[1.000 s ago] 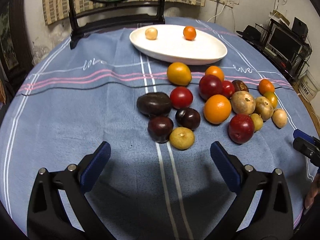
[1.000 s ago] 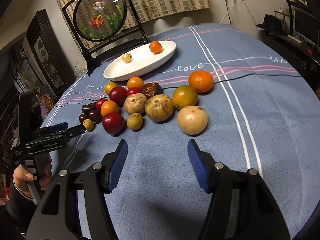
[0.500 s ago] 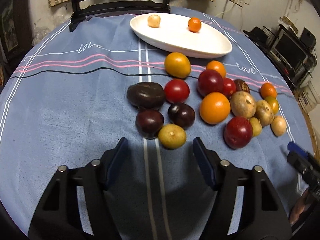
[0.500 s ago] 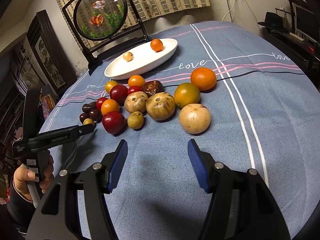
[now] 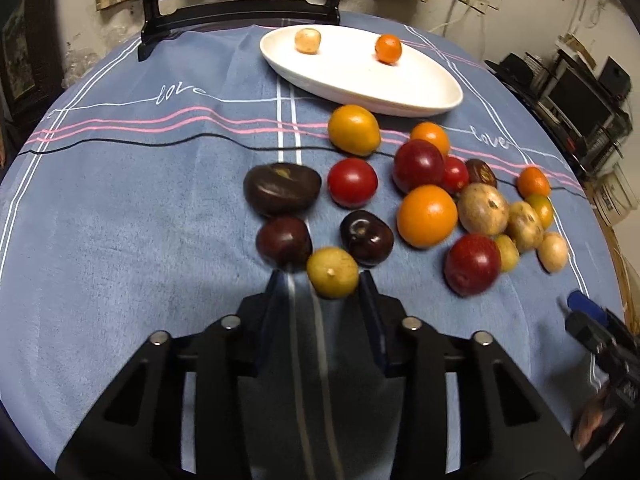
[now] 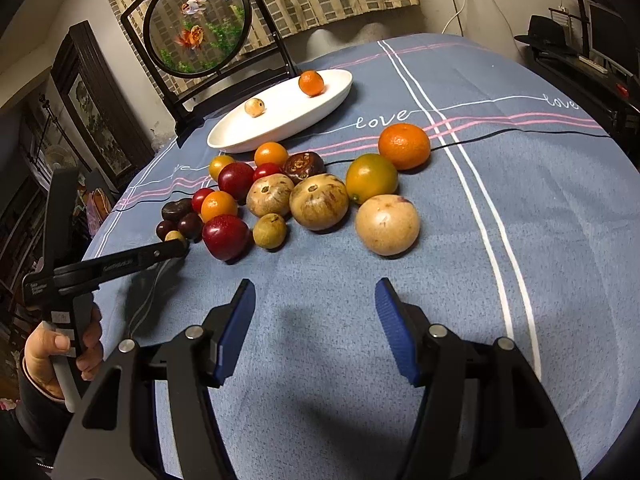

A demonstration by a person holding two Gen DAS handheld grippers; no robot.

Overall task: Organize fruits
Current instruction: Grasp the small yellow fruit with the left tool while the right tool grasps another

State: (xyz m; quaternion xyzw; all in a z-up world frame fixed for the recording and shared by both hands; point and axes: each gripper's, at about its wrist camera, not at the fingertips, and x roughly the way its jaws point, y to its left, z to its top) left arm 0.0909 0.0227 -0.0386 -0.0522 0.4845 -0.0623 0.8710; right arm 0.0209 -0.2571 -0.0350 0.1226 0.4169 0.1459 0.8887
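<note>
A pile of loose fruits lies on the blue tablecloth (image 5: 120, 208): dark plums (image 5: 283, 240), red ones (image 5: 352, 182), oranges (image 5: 426, 216) and tan ones (image 5: 482, 209). Behind them the white oval plate (image 5: 360, 76) holds a small tan fruit (image 5: 307, 41) and a small orange (image 5: 388, 49). My left gripper (image 5: 322, 284) is closing around a small yellow-green fruit (image 5: 332, 272) at the pile's near edge. The fruit sits between the fingers, with a gap on its left side. My right gripper (image 6: 315, 300) stands open over bare cloth, short of the big tan fruit (image 6: 387, 225).
A black stand with a round goldfish panel (image 6: 196, 28) rises at the table's far edge, behind the plate. A person's hand (image 6: 56, 352) holds the left gripper's handle. Shelves with electronics (image 5: 580, 96) stand beyond the table's right edge.
The left gripper's jaws have narrowed from wide open and moved forward until the small yellow-green fruit sits between them. The right gripper has not moved.
</note>
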